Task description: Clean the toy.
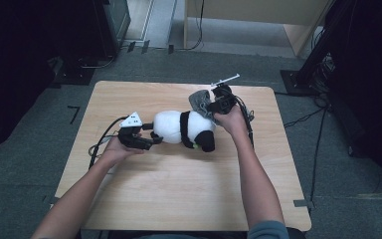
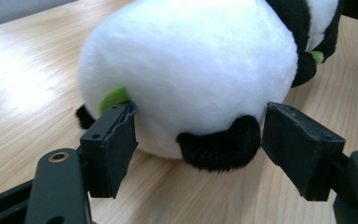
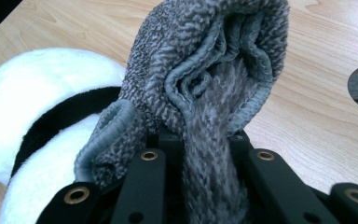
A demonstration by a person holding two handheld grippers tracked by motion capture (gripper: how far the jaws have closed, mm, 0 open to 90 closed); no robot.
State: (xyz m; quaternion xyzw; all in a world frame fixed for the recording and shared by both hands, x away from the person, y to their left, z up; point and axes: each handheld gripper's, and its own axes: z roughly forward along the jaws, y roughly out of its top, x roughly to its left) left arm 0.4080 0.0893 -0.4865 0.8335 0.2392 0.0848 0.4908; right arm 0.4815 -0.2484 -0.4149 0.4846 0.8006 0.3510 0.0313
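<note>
A black-and-white panda plush [image 1: 184, 127] lies on its side in the middle of the wooden table [image 1: 179, 194]. My left gripper [image 1: 155, 138] sits at its left end, open. In the left gripper view its jaws straddle the plush's white rump [image 2: 191, 70] and black tail [image 2: 223, 144]; one pad [image 2: 112, 140] lies beside a green tag [image 2: 114, 97] without squeezing. My right gripper [image 1: 214, 105] is just behind the panda's head, shut on a grey knit cloth [image 1: 199, 99]. The cloth [image 3: 205, 56] bunches up out of the jaws of the right gripper [image 3: 198, 140], with the panda [image 3: 37, 93] to their left.
A thin white stick-like thing [image 1: 225, 79] lies near the table's back edge, behind the right hand. The left gripper's cable [image 1: 99, 144] loops over the table's left part. Dark equipment stands [image 1: 323, 55] and cables are on the floor around the table.
</note>
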